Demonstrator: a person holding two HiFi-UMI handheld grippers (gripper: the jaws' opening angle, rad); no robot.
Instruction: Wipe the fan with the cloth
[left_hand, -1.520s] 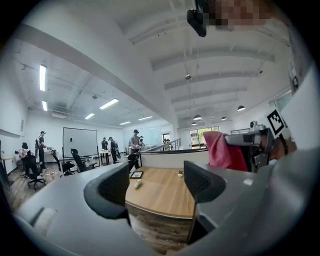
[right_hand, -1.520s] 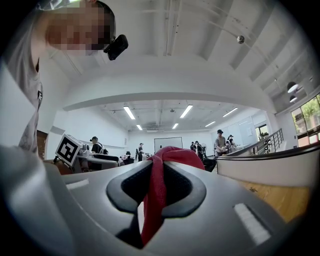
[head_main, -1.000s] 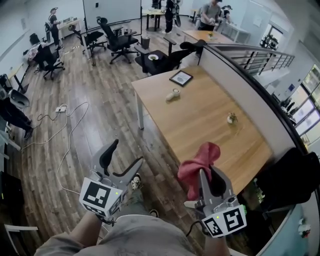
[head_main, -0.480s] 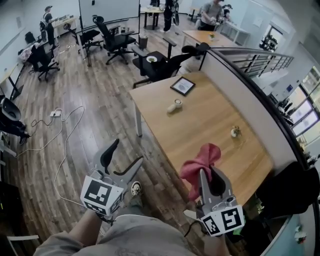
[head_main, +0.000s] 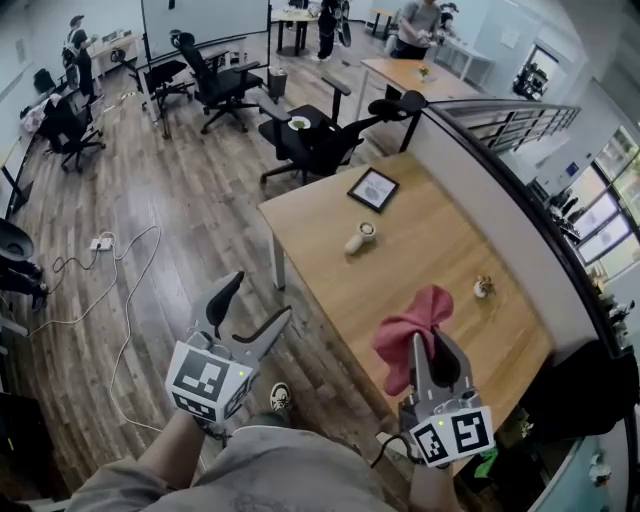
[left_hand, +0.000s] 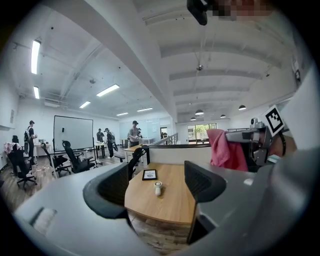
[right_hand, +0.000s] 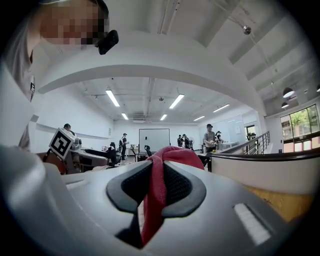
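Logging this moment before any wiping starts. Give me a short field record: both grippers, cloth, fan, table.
left gripper: open, empty, over the floor beside the table
right gripper: shut on red cloth
fan: small, white, lying on wooden table, untouched
also on table: picture frame, small ornament
wipe: not yet begun

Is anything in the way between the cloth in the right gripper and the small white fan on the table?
Nothing visible is. Only bare table shows between the red cloth, clamped in the right gripper, and the small white fan. The framed picture lies beyond the fan, off that line.
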